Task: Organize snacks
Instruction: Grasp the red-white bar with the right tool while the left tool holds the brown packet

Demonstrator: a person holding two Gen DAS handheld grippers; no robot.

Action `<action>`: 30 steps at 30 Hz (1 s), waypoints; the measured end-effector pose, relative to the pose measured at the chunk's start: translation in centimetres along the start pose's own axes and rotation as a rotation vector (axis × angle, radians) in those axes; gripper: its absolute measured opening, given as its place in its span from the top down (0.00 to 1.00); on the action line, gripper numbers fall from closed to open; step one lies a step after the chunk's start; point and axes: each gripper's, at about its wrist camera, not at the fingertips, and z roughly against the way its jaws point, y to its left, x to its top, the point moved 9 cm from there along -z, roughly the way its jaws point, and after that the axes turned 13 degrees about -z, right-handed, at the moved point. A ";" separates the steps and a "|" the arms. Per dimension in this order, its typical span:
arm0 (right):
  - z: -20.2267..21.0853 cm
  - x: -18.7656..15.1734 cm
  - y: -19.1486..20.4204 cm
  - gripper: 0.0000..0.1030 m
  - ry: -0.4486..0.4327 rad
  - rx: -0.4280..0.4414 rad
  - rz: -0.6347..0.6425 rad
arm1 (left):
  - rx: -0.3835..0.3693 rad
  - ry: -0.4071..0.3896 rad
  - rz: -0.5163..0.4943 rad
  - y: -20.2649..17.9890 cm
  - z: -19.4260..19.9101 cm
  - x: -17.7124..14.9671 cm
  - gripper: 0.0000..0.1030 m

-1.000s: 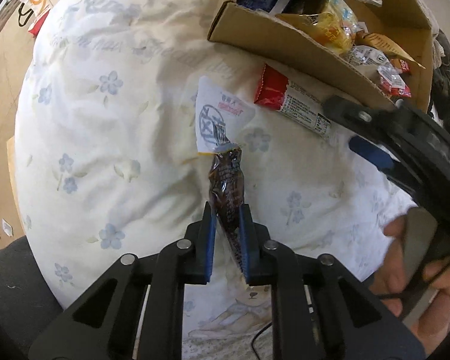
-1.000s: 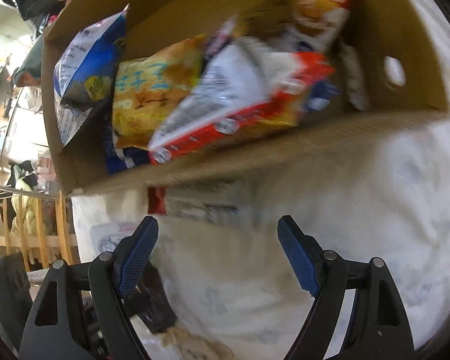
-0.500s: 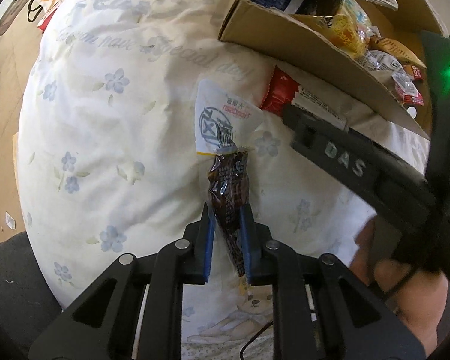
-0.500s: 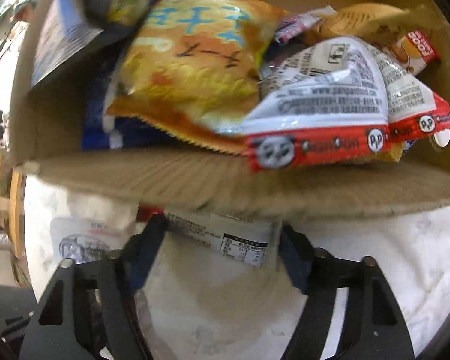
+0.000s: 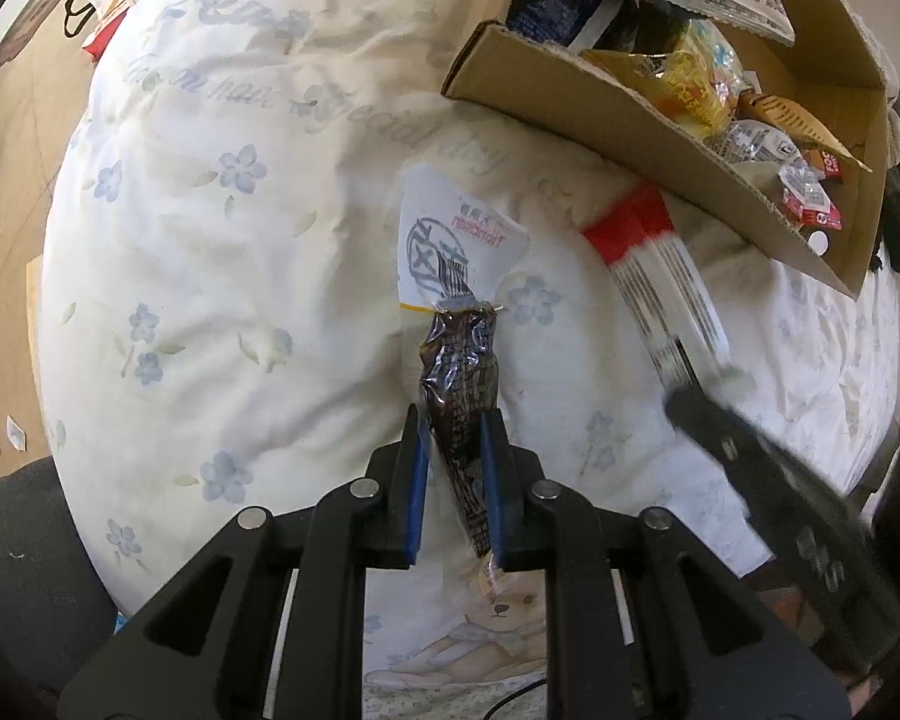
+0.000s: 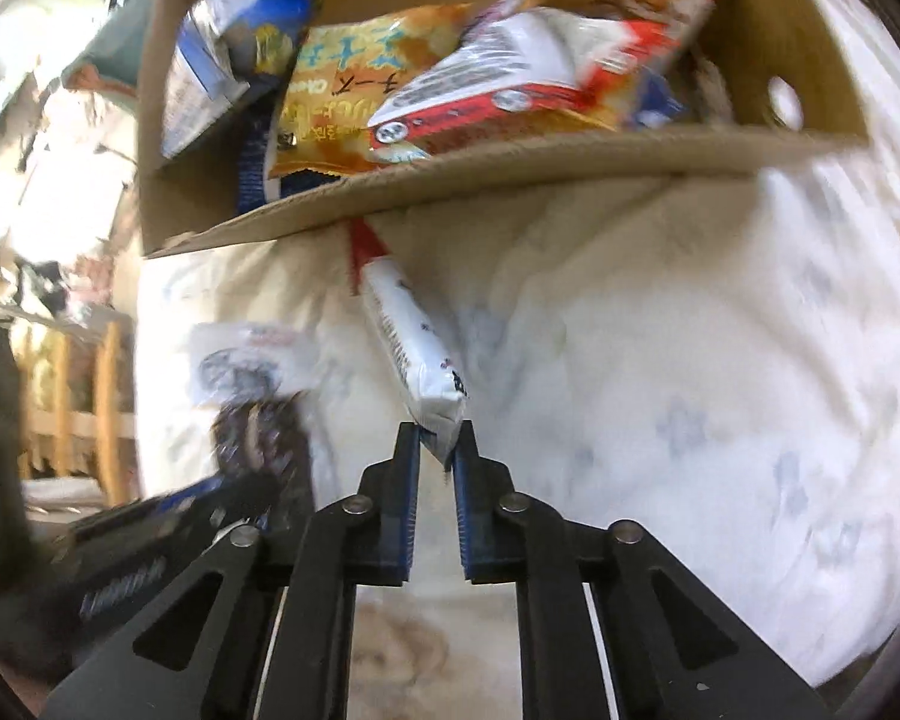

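the right tongs point(image 6: 437, 450) have just been closing and now pinch the near end of the red and white snack bar point(image 6: 411, 330). its long axis runs away from the tongs toward the near wall of the cardboard box point(image 6: 510, 168), which stands on the floral quilt point(image 6: 660, 360). the box lies just beyond the bar's red end, so i judge the right hand is the nearer one. the left tongs point(image 5: 455, 474) are closed on a dark sachet point(image 5: 459, 378), farther from the box. the left view shows the bar point(image 5: 660, 276) blurred; the right view shows the grip clearly.
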 end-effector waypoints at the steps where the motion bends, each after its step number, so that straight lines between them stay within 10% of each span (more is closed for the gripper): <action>1: 0.5 -0.4 -0.2 0.95 -0.008 0.010 -0.012 | 0.001 -0.002 -0.002 0.0 0.0 0.0 0.87; 25: 4.1 -1.8 -3.1 0.98 -0.078 0.064 -0.102 | -0.008 -0.015 -0.103 -3.0 -0.5 0.0 0.92; 30: 0.2 -3.1 -5.5 0.92 0.056 -0.012 -0.176 | -0.016 -0.057 -0.148 -3.5 2.2 -0.2 0.92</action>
